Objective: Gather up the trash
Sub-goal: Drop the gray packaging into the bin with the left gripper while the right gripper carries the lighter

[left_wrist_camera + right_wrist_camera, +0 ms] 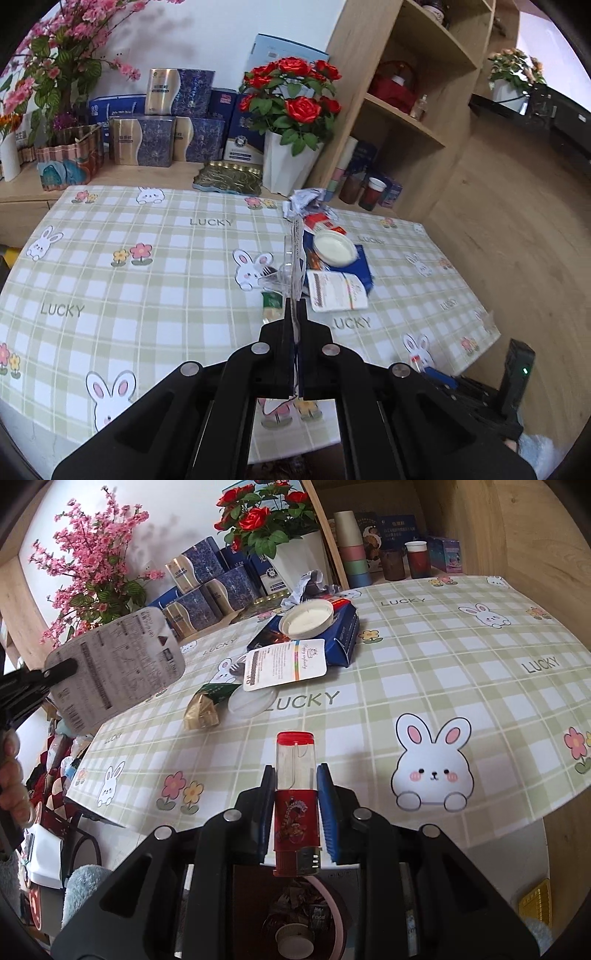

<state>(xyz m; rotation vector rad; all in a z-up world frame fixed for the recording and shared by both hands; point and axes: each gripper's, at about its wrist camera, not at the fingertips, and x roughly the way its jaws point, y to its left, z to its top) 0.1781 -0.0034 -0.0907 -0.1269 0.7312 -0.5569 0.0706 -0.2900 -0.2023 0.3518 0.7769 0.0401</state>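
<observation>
Pinching a flat blister-pack card [294, 258] edge-on between fully closed jaws, the left gripper [294, 306] holds it lifted clear of the table [147, 258]; the right wrist view shows the same card [118, 672] broadside at nine o'clock. The right gripper [295, 786] clamps a small red-capped clear tube [295, 775] lengthwise, narrow jaws squeezing its red label. Directly beneath it, at six o'clock, sits a bin [341, 915] already holding scraps, so both items look poised for dropping. Further out, toward twelve o'clock, more trash waits on the rabbit-print cloth: a gold wrapper [201, 710], a printed card [286, 662], a white lid [306, 618] resting on a blue packet [343, 635], and crumpled paper [310, 585].
</observation>
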